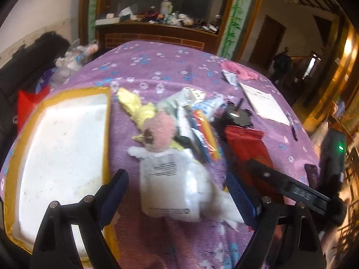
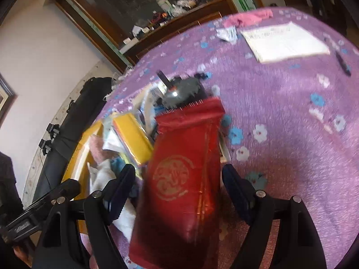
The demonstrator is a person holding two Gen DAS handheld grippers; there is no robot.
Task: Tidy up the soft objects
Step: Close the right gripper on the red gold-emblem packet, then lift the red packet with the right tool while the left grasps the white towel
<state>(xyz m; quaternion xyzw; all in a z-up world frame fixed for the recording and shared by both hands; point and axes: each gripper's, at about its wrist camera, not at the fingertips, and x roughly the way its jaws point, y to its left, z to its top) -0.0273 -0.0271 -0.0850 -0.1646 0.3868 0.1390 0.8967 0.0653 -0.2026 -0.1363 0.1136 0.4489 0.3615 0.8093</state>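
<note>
A pile of soft things lies mid-table on the purple floral cloth (image 1: pixel 157 67): a white plastic packet with a printed label (image 1: pixel 168 186), a pink fluffy toy (image 1: pixel 160 132), a yellow cloth (image 1: pixel 134 105) and striped packets (image 1: pixel 204 132). My left gripper (image 1: pixel 177 190) is open, its jaws on either side of the white packet. A red foil pouch with a gold emblem (image 2: pixel 184 174) lies between the open jaws of my right gripper (image 2: pixel 179 186); it also shows in the left wrist view (image 1: pixel 246 143). The right gripper's body (image 1: pixel 291 190) crosses the left wrist view.
A yellow-rimmed box with a white inside (image 1: pixel 56 148) stands left of the pile. A black device (image 2: pixel 181 92) lies behind the red pouch. A white notepad (image 2: pixel 285 42), a pen (image 2: pixel 342 62) and a pink cloth (image 2: pixel 249 18) lie at the far right. A cluttered wooden cabinet (image 1: pixel 157 24) stands behind the table.
</note>
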